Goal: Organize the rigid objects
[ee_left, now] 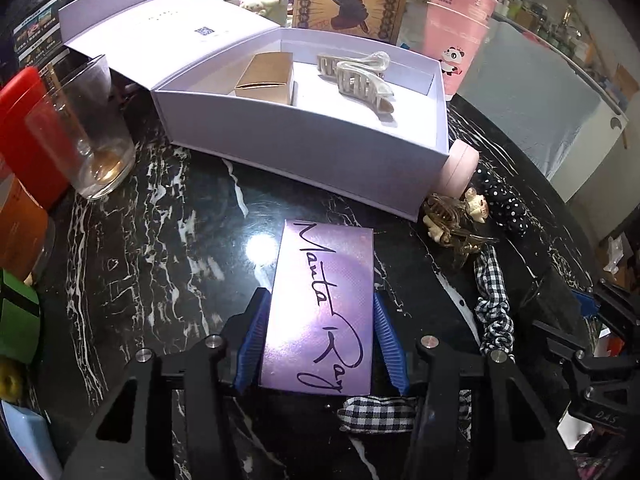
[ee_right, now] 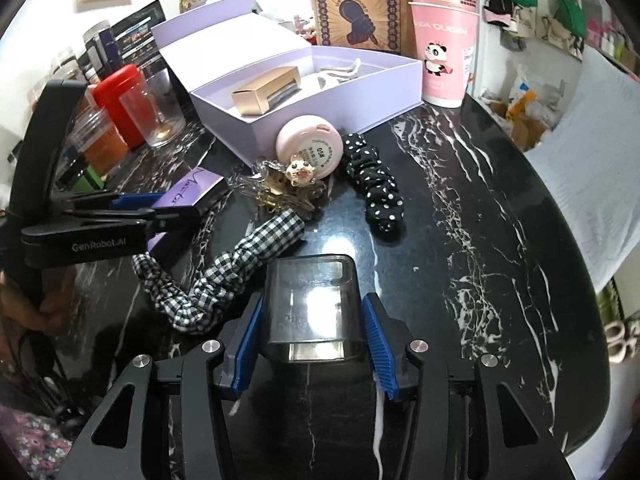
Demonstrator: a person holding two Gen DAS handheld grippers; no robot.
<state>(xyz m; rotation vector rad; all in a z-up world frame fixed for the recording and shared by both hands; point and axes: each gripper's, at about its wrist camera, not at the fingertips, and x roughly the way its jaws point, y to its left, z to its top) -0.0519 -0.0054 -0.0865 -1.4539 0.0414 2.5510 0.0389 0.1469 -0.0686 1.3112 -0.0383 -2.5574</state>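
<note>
Both grippers grip small boxes on the black marble table [ee_right: 460, 208].

The left gripper [ee_left: 320, 336] has its blue pads pressed on the sides of a purple box [ee_left: 320, 308] with handwritten lettering; the right gripper [ee_right: 312, 340] pinches a dark clear case [ee_right: 308, 304] the same way. A checked scrunchie [ee_right: 240, 264] lies between the two, touching an amber hair claw [ee_right: 280, 192]. Beyond sit a pink compact [ee_right: 310, 146] and a dotted scrunchie [ee_right: 376, 188]. Behind them the open lilac box [ee_left: 304, 148] holds a tan carton [ee_left: 266, 78] and a white hair claw [ee_left: 356, 76].
</note>
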